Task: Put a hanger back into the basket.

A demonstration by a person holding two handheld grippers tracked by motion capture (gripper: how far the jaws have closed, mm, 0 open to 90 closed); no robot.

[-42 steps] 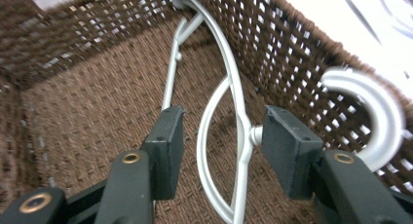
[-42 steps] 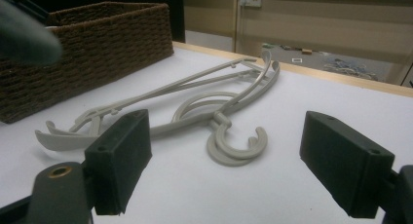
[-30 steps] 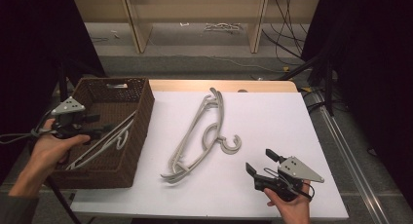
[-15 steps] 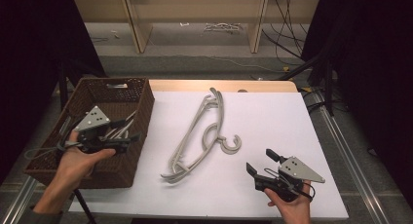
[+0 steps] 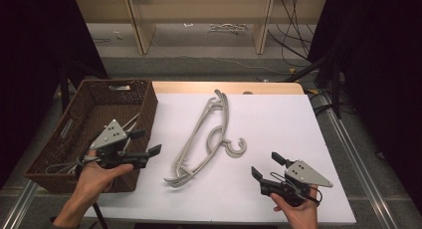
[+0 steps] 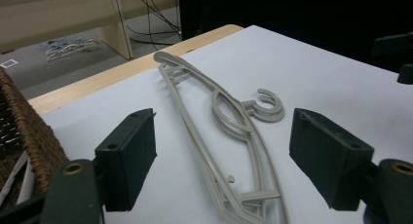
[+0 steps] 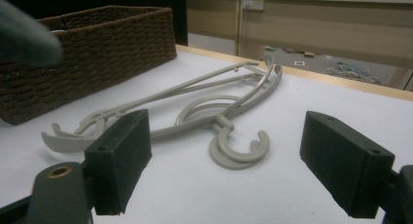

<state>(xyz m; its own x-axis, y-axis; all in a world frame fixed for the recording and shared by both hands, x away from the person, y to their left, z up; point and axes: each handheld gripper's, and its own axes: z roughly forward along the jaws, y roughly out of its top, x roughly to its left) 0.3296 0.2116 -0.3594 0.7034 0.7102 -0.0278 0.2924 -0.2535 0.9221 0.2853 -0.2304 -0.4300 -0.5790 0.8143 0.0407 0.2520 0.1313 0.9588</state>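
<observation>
Left gripper [image 5: 148,143] left basket [image 5: 89,114] | fingers opening, empty | hangers [image 5: 204,139] ahead

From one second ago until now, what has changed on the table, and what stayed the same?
The left hand-held gripper moved out of the wicker basket toward the grey hangers on the white table. Its jaws have just been opening, with nothing between them; a hanger it had reached toward lies in the basket. The right hand-held gripper, open, the hangers on the table and the basket stayed in place.
</observation>
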